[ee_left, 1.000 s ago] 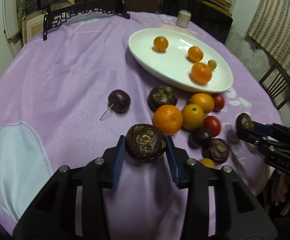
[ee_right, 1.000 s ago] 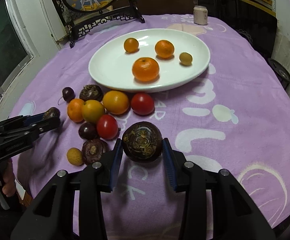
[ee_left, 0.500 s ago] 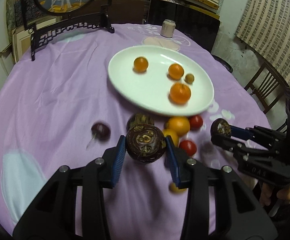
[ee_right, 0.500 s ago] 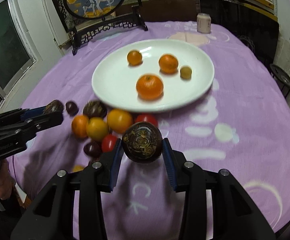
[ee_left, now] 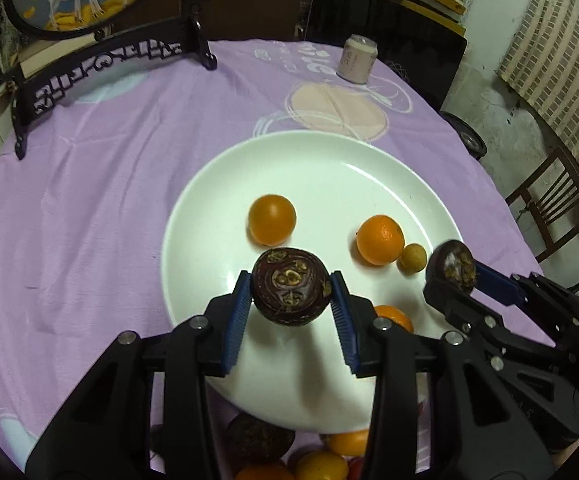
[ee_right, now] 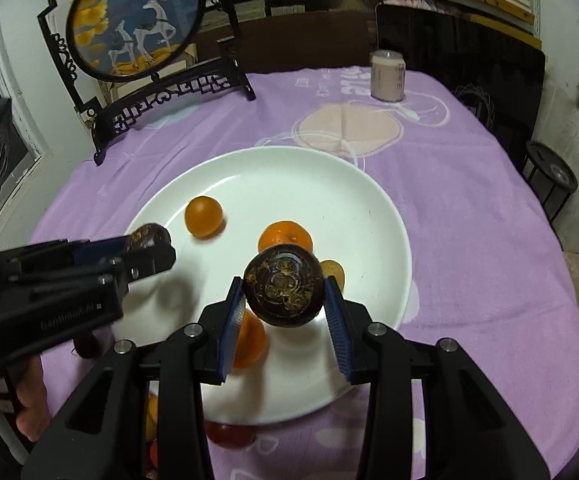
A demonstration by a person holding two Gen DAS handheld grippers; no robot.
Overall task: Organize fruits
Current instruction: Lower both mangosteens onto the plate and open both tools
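two dark fruits held over the white plate.
your left gripper and right gripper fingers each clamp one.

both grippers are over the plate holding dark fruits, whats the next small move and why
Probably lower the left gripper a little and open it. Its dark fruit hangs above a bare patch of the white plate, apart from the oranges, so it can land without knocking anything.
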